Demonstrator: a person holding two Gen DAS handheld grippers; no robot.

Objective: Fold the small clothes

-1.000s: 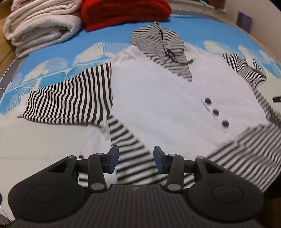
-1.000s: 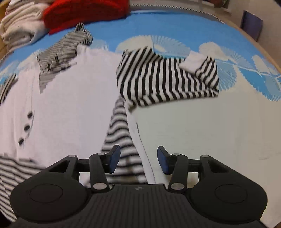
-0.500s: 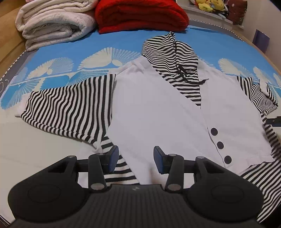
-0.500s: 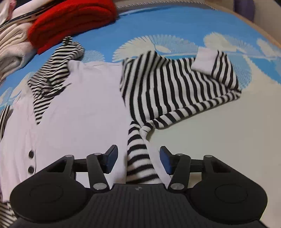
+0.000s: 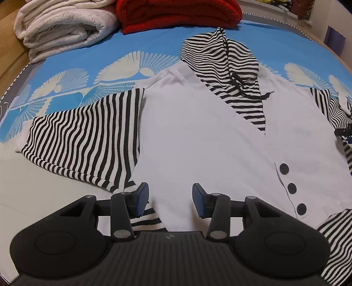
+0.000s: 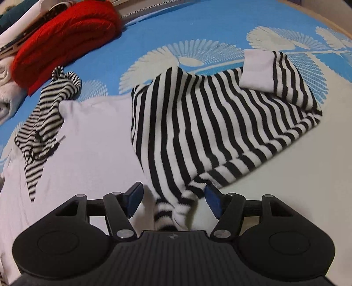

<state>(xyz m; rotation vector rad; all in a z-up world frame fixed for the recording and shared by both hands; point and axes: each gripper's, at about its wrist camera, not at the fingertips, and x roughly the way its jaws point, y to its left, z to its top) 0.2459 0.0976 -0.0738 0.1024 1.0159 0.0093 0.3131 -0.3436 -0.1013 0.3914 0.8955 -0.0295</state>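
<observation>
Left wrist view shows a small white hooded top [image 5: 198,136] spread flat, front up, on a blue bedspread [image 5: 140,46] printed with pale fan shapes; its striped hood [image 5: 222,59] lies at the far end of the top, and three dark buttons [image 5: 292,188] run down its front, towards the right hem; one black-and-white striped sleeve [image 5: 88,140] stretches out to the left of the top; the left gripper [image 5: 169,197] hangs just over the top's near hem, its blue-padded jaws apart with white cloth showing between them but nothing pinched; beyond the hood sit a folded red knit [image 5: 178,11] and, left of it, a rolled cream blanket [image 5: 63,26]. Right wrist view shows the top's other striped sleeve [image 6: 211,123] lying out to the right of the top, its white cuff [image 6: 257,70] turned back at the far end; the right gripper [image 6: 173,198] straddles the bunched underarm end of that sleeve, jaws just widened, the cloth loose between the pads and not clamped.
</observation>
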